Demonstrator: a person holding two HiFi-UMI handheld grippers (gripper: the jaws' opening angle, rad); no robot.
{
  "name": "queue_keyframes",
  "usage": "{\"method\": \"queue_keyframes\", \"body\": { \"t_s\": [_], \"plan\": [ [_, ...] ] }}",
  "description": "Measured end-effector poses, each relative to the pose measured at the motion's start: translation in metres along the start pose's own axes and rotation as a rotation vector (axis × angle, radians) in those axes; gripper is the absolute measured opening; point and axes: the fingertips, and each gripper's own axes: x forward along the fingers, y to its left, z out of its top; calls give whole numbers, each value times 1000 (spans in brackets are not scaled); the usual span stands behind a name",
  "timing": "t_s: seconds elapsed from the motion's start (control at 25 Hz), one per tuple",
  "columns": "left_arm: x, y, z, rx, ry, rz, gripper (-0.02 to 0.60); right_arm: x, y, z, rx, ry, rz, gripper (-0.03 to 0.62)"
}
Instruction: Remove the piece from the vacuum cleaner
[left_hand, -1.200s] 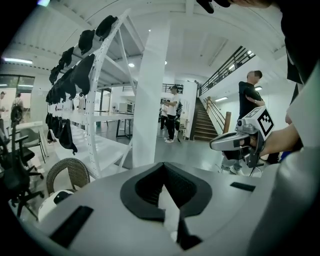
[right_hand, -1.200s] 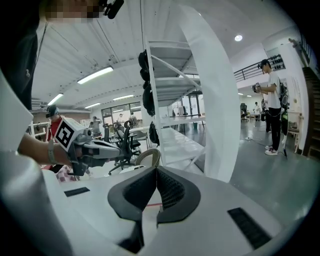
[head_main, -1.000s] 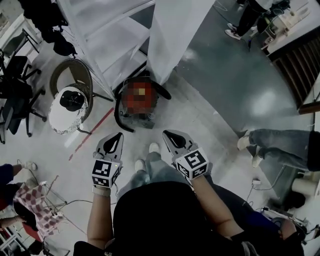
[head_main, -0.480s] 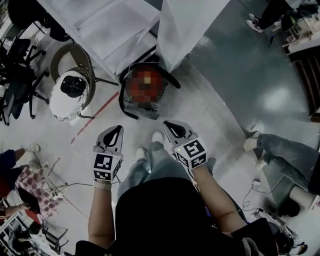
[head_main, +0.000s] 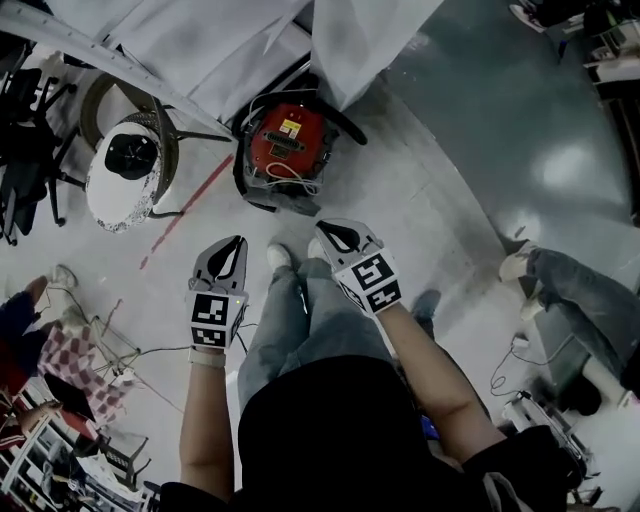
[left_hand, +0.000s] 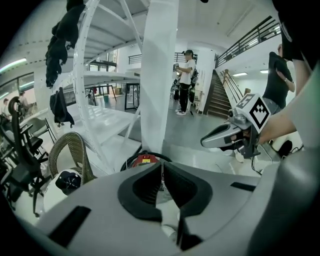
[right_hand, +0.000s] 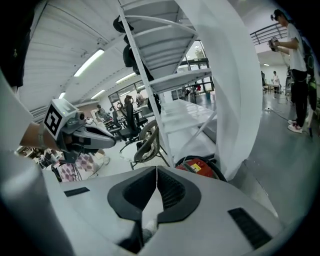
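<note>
- Pointing toward the vacuum cleaner (head_main: 290, 140) from its near side, the left gripper (head_main: 236, 243) and the right gripper (head_main: 322, 232) hang side by side, apart from each other and short of it. Both gripper views show the jaws pressed together with nothing between them.
- The wearer's shoes (head_main: 278, 257) stand on the vacuum cleaner's near side, about level with the gripper tips.
- A strip of bare pale floor (head_main: 270, 232) separates the grippers from the vacuum cleaner.
- A black hose (head_main: 238, 195) curls round the vacuum cleaner's near-left edge, and a white cord (head_main: 292, 176) lies looped on its near end.
- Left of the vacuum cleaner a wicker chair (head_main: 130, 160) stands close, with a red floor line (head_main: 185, 212) between the two.
- Right of the vacuum cleaner the dark grey floor (head_main: 470, 130) lies wide and open, as far as another person's legs (head_main: 570, 290).
- Behind the vacuum cleaner a white rack and a hanging white sheet (head_main: 365, 40) crowd its far edge.
- Against a second ago, the vacuum cleaner sits higher in the head view. The gripper tips, then ahead of the shoes, are now level with them, and the jaws are as shut as before.
- A yellow label (head_main: 291, 127) sits on the vacuum cleaner's red top, its print too small to read.
</note>
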Motion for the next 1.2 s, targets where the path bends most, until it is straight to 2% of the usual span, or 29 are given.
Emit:
{"method": "queue_keyframes", "body": {
  "t_s": [0.32, 0.96, 1.2],
  "plan": [
    [53, 9, -46, 39, 72, -94, 20, 52, -16, -54, 31, 82, -55, 31],
    [188, 27, -153, 120, 151, -260, 23, 165, -53, -156, 68, 201, -81, 35],
    [235, 27, -191, 151, 194, -295, 92, 202, -73, -189, 68, 226, -107, 55]
  ]
}}
